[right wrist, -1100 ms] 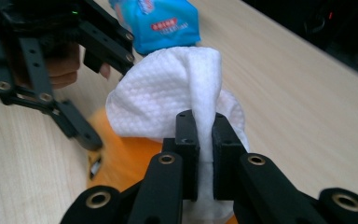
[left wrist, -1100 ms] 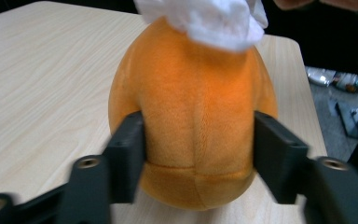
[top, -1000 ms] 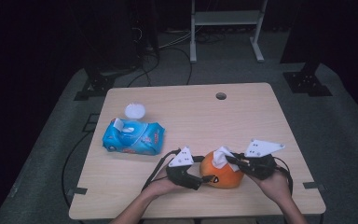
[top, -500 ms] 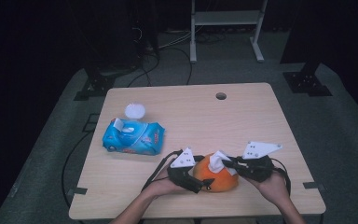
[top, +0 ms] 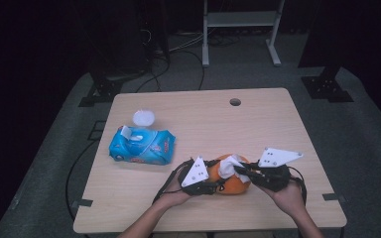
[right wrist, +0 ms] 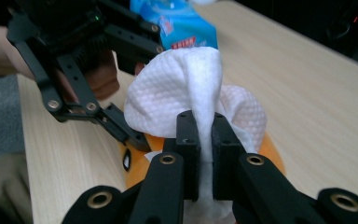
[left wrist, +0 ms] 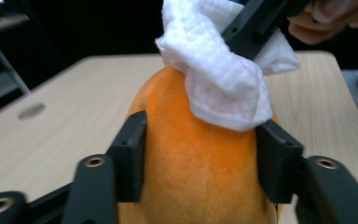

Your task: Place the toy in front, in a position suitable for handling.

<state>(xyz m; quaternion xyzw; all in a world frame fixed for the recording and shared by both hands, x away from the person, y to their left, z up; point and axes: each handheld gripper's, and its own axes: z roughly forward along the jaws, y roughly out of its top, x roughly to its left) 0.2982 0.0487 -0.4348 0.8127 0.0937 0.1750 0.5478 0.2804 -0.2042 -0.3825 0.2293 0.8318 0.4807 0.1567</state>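
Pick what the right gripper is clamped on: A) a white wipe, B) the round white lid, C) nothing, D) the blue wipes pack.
A: in the right gripper view the right gripper has its jaws pinched shut on a white wipe draped over the orange toy.

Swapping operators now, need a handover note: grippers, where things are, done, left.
Left gripper: jaws have just been closing, now clamped on the orange plush toy at the table's near edge.
Right gripper: shut on the white wipe, laid on the toy's top.
Wipe pack lies open at far left, round lid behind it.
Done: wipe pulled, toy steadied.
Left: probably wiping the toy.
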